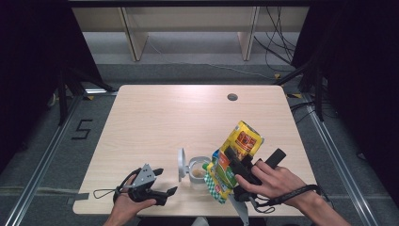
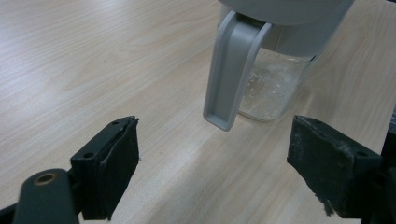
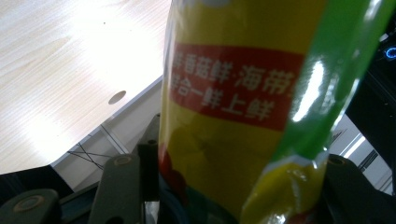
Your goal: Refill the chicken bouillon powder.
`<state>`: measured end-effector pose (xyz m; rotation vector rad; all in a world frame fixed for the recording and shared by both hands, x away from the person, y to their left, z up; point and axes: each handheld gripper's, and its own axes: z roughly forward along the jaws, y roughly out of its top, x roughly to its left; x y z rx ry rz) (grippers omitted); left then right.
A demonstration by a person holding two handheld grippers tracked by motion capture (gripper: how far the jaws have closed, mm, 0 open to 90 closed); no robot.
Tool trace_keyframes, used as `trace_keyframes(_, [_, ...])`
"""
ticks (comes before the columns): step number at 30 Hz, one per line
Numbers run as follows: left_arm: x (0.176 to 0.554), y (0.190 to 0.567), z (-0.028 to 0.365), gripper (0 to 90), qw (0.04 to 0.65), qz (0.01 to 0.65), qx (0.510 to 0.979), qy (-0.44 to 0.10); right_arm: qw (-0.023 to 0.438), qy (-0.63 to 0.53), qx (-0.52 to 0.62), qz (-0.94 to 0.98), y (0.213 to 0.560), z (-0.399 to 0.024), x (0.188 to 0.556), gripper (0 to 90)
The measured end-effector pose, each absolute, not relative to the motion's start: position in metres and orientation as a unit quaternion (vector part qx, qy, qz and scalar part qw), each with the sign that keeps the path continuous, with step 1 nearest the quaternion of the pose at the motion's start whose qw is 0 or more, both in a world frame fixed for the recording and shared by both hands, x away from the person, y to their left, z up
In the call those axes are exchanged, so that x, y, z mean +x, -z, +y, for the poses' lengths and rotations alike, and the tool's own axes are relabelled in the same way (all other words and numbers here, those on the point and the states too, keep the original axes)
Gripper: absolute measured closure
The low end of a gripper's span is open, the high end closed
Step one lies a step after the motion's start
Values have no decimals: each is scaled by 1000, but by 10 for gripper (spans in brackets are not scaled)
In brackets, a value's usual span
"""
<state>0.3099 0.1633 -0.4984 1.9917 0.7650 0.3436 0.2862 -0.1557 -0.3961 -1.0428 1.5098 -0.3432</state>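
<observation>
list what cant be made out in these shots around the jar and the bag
- Jar contents: high view, too small to identify the pale stuff inside.
- Jar top: left gripper view, cut off by the upper edge.
- Bag mouth: high view, it points down beside the jar; whether anything pours is too small to tell.
- Bag's lower end: right gripper view, cut off by the bottom edge, print there blurred.
- Right gripper pads: hidden behind the bag.

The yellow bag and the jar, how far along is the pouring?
Done: the jar stands near the table's front edge with its grey lid flipped open, and something pale already lies inside. In hand: the right hand-held gripper holds the yellow bag tilted, low end over the jar. The left hand-held gripper waits open beside it. Left: finishing the pour, likely closing the lid.
</observation>
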Motion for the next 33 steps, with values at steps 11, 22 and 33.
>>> trace_keyframes(11, [309, 498, 164, 160, 472, 319, 810, -139, 595, 149, -448, 650, 395, -158, 285, 495])
trace_keyframes(22, [310, 498, 165, 160, 472, 317, 810, -144, 596, 147, -454, 646, 391, -154, 285, 496])
trace_keyframes(33, [310, 497, 165, 160, 472, 314, 811, -141, 596, 148, -456, 644, 391, -152, 283, 498])
